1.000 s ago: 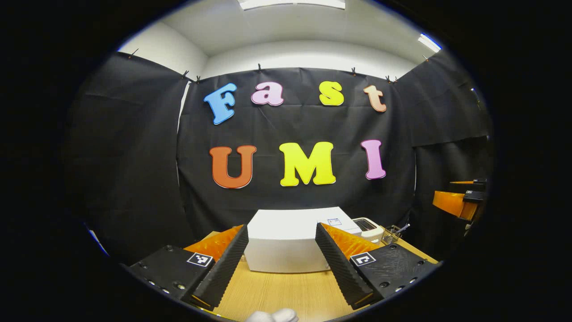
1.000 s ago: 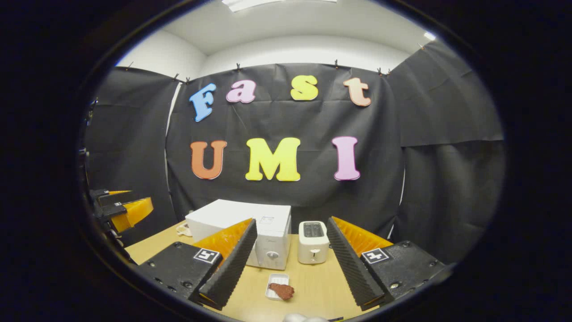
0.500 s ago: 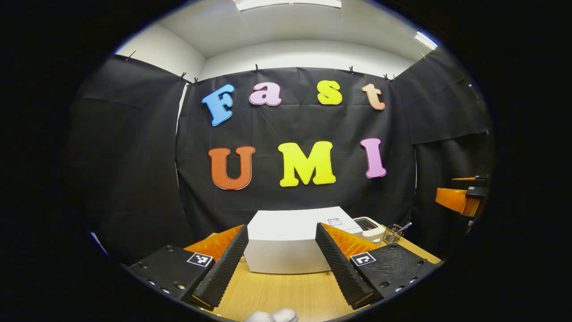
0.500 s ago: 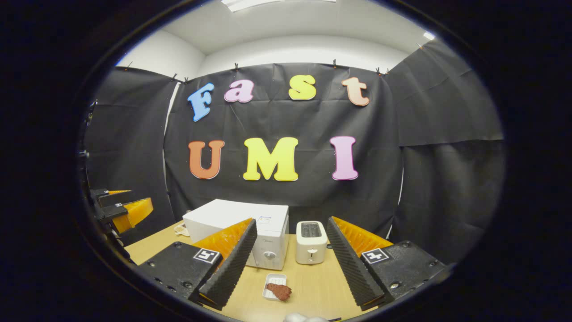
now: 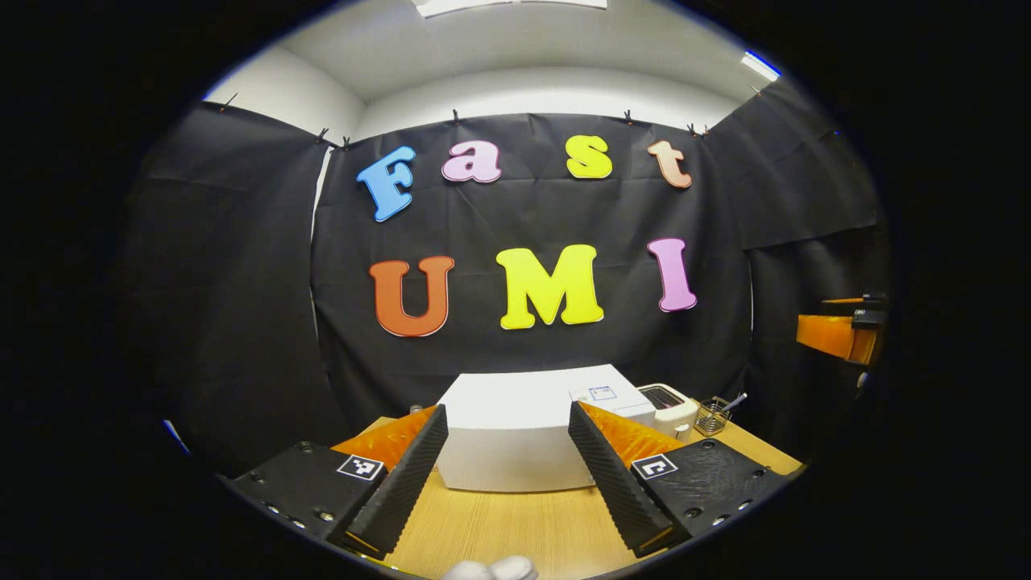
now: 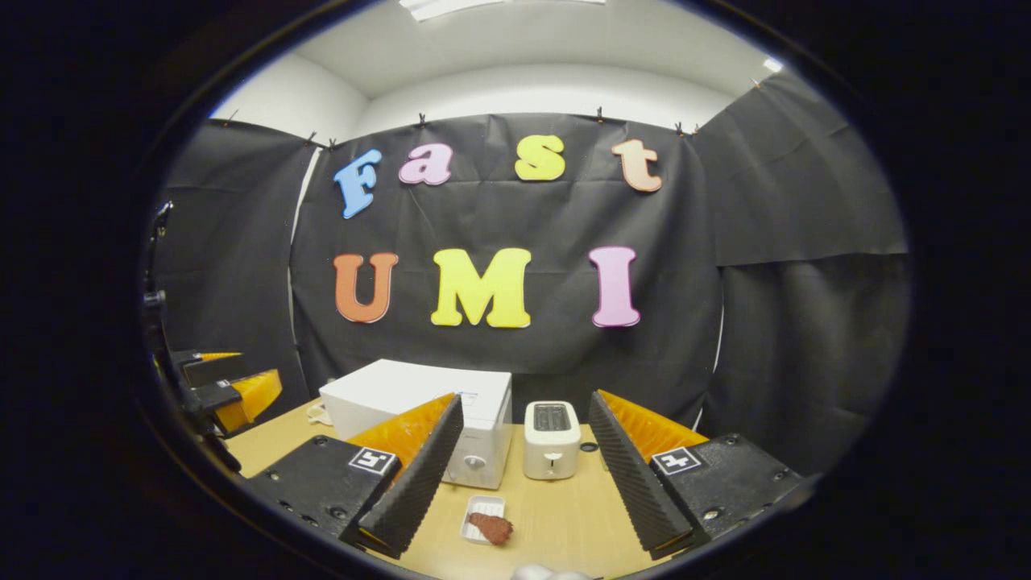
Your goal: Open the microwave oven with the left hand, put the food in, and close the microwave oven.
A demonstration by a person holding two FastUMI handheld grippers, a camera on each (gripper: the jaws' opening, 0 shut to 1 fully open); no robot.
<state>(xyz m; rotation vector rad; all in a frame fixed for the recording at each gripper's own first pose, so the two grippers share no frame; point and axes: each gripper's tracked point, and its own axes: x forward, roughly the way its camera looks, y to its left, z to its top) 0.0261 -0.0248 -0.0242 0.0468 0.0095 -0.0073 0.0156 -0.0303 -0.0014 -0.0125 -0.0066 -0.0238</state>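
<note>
Straight ahead in the left gripper view, the microwave (image 5: 515, 435) sits closed beyond the wide, empty left gripper (image 5: 506, 463), framing barely changed. Right gripper view: the right gripper (image 6: 522, 475), wide and empty, has edged forward; the food tray (image 6: 485, 528) lies near on the bench (image 6: 556, 515).

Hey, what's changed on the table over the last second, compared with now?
Nothing was grasped or released. The right gripper drifted slightly, so the food tray slid a little left and down in the right gripper view. Both grippers stayed open and empty, the left gripper facing the closed microwave.
</note>
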